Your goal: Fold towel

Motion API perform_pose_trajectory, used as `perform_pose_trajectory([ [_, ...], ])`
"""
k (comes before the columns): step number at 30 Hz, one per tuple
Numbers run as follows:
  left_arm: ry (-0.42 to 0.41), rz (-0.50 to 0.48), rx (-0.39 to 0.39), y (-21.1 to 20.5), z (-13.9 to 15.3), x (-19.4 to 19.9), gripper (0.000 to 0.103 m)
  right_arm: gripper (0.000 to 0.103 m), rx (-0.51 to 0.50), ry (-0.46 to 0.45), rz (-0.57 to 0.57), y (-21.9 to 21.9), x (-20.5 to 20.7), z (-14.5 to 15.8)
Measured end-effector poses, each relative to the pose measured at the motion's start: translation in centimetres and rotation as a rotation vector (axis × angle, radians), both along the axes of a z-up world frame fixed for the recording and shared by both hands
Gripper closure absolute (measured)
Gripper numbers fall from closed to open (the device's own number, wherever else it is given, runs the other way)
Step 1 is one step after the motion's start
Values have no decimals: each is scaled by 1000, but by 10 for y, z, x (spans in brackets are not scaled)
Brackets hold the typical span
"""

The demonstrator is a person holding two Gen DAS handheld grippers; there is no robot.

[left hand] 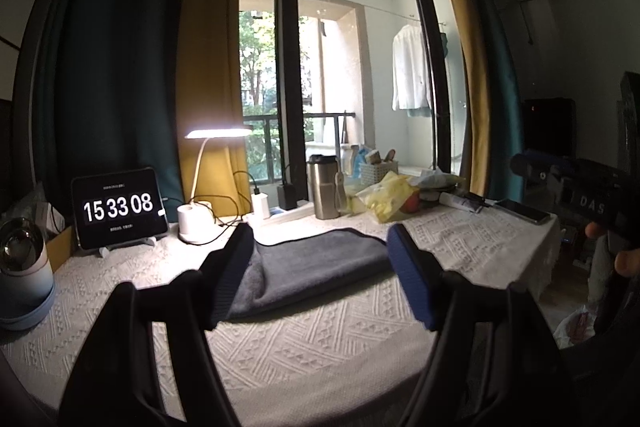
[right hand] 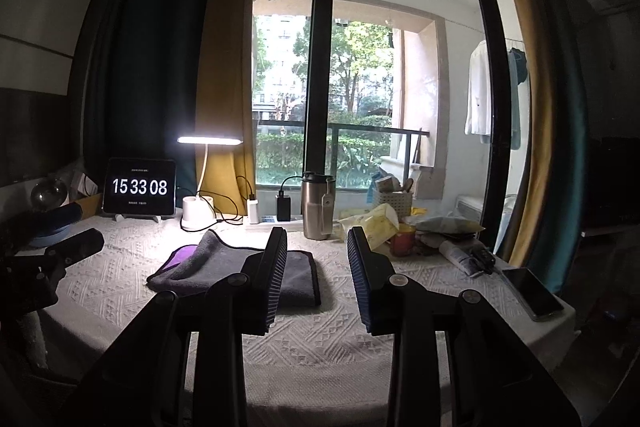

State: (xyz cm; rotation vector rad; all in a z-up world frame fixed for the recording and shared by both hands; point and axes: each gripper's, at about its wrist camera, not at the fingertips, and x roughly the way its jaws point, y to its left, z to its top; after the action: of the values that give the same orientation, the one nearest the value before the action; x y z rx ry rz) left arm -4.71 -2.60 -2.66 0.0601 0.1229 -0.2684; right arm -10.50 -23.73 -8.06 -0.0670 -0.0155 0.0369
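Observation:
A dark grey towel (left hand: 320, 267) lies loosely folded on the white textured tablecloth (left hand: 300, 347). In the right wrist view the towel (right hand: 224, 267) shows a purple underside at its left corner. My left gripper (left hand: 320, 239) is open and empty, held above the near edge of the towel, fingers on either side of it. My right gripper (right hand: 318, 239) is open and empty, just right of the towel, its left finger (right hand: 276, 267) over the towel's right edge. The right gripper also shows at the far right in the left wrist view (left hand: 576, 183).
At the back stand a tablet clock (right hand: 139, 187), a lit desk lamp (right hand: 208, 143), a steel tumbler (right hand: 318, 205), a power strip with chargers (right hand: 276, 219) and a pile of bags and clutter (right hand: 400, 227). A phone (right hand: 532, 293) lies at the right edge. A blue and white device (left hand: 22, 267) stands left.

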Motion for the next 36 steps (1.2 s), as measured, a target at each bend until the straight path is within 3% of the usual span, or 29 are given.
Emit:
perform_pose_trajectory([
  [23,49,53,0,-2,0,15,32,69,15,37,-9,-6,11,-8],
  [27,47,64,-8,0,2,18,24,69,21,44,-8,-7,13,-10],
  [36,54,53,-5,-1,5,23,23,69,35,60,5,-6,18,-13],
])
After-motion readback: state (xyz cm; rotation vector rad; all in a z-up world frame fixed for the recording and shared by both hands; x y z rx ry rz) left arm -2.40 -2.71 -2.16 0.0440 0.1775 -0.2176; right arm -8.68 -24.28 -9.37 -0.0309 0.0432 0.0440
